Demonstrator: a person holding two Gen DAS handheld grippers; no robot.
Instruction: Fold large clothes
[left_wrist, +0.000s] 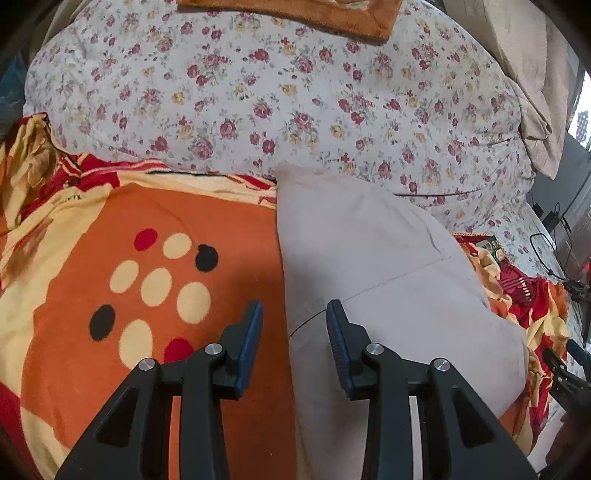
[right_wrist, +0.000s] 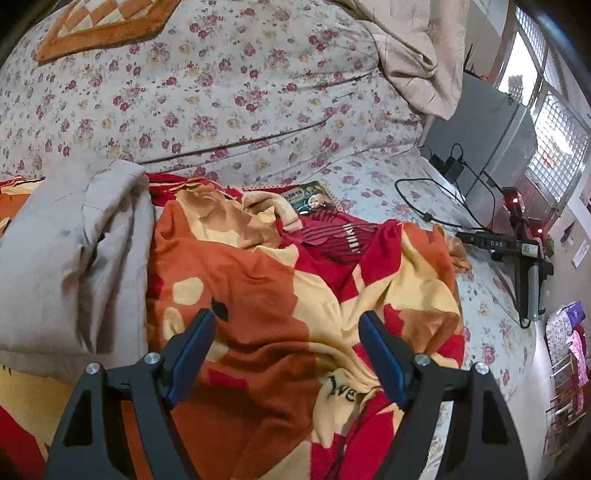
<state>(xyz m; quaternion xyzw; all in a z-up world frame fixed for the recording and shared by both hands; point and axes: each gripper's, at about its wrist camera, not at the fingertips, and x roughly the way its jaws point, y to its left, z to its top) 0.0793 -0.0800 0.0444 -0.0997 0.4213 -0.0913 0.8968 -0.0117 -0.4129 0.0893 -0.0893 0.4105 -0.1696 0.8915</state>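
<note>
A folded grey garment (left_wrist: 369, 258) lies on an orange, yellow and red blanket (left_wrist: 166, 221) spread over the bed. My left gripper (left_wrist: 295, 306) hovers over the garment's left edge. Its jaws stand apart, one over the blanket and one over the grey cloth, with nothing pinched between them. In the right wrist view the grey garment (right_wrist: 66, 266) sits at the left with a rumpled, rolled edge. My right gripper (right_wrist: 286, 314) stands wide open above the wrinkled blanket (right_wrist: 258, 277), to the right of the garment and holding nothing.
A floral sheet (left_wrist: 295, 92) covers the bed behind. A brown patterned mat (left_wrist: 295, 14) lies at the far end and a beige cloth (right_wrist: 413, 48) at the far right. A grey box (right_wrist: 491, 147), cables (right_wrist: 424, 206) and a black device (right_wrist: 517, 240) are at the right edge.
</note>
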